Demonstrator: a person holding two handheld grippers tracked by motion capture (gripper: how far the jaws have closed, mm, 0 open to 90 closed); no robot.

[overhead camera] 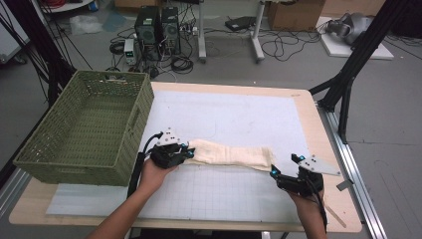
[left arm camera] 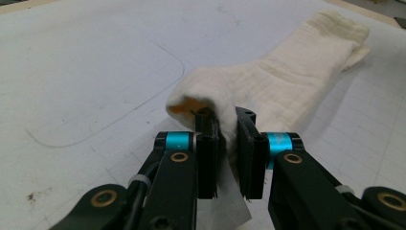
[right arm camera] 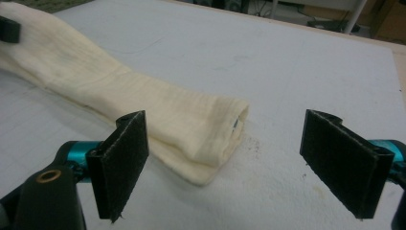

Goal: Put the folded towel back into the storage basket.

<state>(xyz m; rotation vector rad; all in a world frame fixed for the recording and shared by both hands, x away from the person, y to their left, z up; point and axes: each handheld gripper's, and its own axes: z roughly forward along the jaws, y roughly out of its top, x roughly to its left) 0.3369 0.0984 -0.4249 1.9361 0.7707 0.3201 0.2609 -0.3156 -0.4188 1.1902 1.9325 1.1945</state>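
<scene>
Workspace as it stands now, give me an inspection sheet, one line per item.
Surface: white gridded mat on a wooden table; small dark specks near the cloth's end.
Job's things: cream folded cloth lying flat; green woven basket empty.
Clutter: nothing seen.
Grippers: left gripper shut on the cloth's end; right gripper open, at the other end.
Cables: black cable along the left forearm.
Surroundings: computer towers, floor wiring, cardboard box.

The left gripper (overhead camera: 186, 151), held in the left hand (overhead camera: 151, 174), points toward three o'clock with its jaws pressed nearly together. The right gripper (overhead camera: 284, 165), held in the right hand (overhead camera: 304, 195), points toward ten o'clock with its jaws spread wide. Both forearms enter from six o'clock.
</scene>
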